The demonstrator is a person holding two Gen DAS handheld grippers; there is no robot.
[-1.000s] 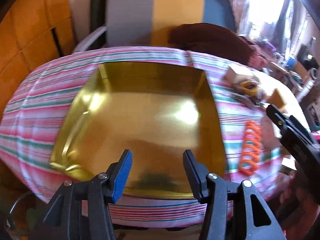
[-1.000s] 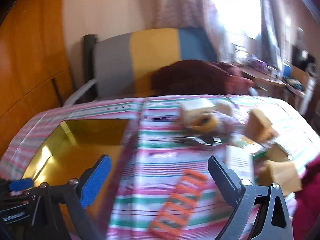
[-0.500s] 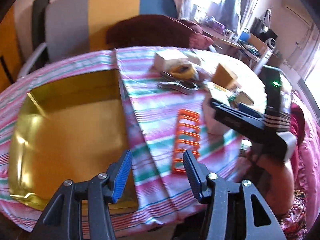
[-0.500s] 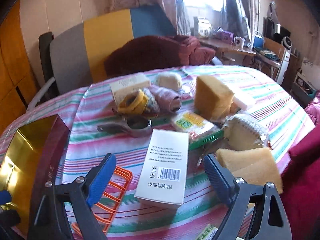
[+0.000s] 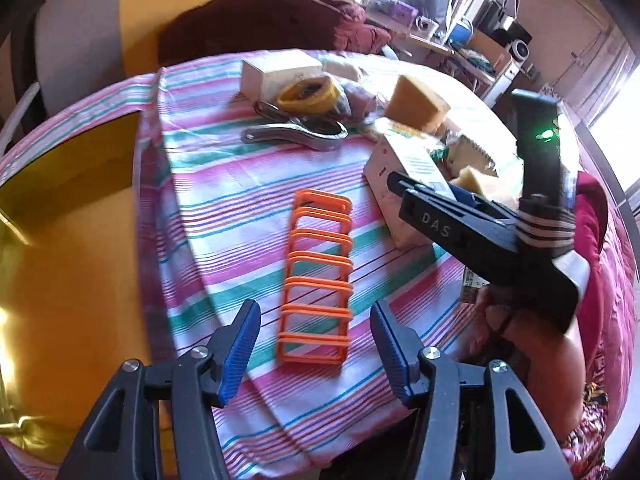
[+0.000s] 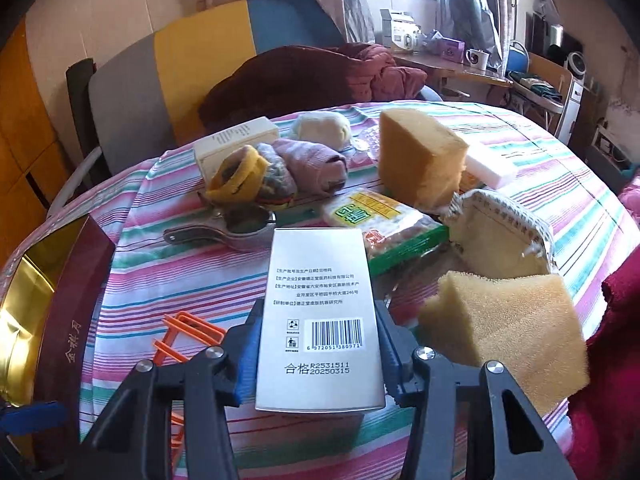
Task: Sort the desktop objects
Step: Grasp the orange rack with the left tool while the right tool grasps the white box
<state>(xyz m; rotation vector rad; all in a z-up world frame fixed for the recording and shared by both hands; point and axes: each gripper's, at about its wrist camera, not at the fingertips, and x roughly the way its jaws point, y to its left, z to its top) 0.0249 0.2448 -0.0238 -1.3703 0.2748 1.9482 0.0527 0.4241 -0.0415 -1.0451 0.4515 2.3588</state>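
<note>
Since half a second ago the right claw has closed in on the white box and now clamps its barcode end between both blue pads, the box lying on the striped desk beside a yellow sponge. Left claw hangs with its fingers spread apart over the near end of the orange rack, beside the gold tray.

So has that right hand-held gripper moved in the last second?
Yes. The right hand-held gripper went right, away from the gold tray, onto the white box.
</note>
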